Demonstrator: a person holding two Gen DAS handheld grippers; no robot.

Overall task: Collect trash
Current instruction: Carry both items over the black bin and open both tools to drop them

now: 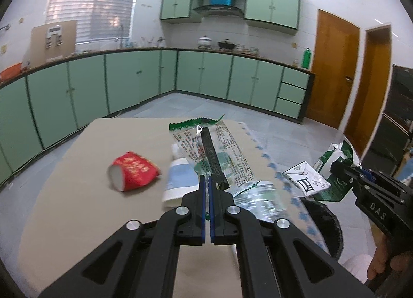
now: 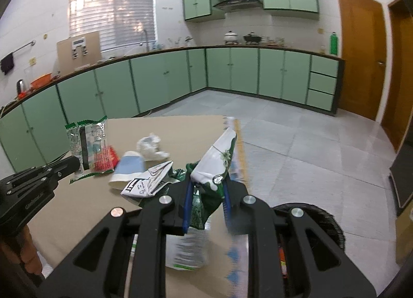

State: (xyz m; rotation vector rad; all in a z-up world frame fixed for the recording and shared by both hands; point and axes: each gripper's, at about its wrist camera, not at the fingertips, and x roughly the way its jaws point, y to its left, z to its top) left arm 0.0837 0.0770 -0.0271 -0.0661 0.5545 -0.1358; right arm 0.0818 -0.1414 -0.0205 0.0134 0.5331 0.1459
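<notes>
The left gripper (image 1: 206,182) pinches a green-edged snack wrapper (image 1: 219,153) above the table (image 1: 77,194), while the right gripper (image 2: 206,189) clamps a white-and-green crumpled wrapper (image 2: 219,158).

Bare tabletop (image 1: 77,207) fills the lower left of the left wrist view; a red cup (image 1: 134,174) (crushed, on its side) and a blue-white cup (image 1: 180,182) block centre frame.

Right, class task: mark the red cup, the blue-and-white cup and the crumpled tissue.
red cup (image 1: 135,174), left wrist view, on its printed side.
blue-and-white cup (image 1: 180,179), left wrist view, on its blue band.
crumpled tissue (image 2: 151,147), right wrist view, on its middle.
</notes>
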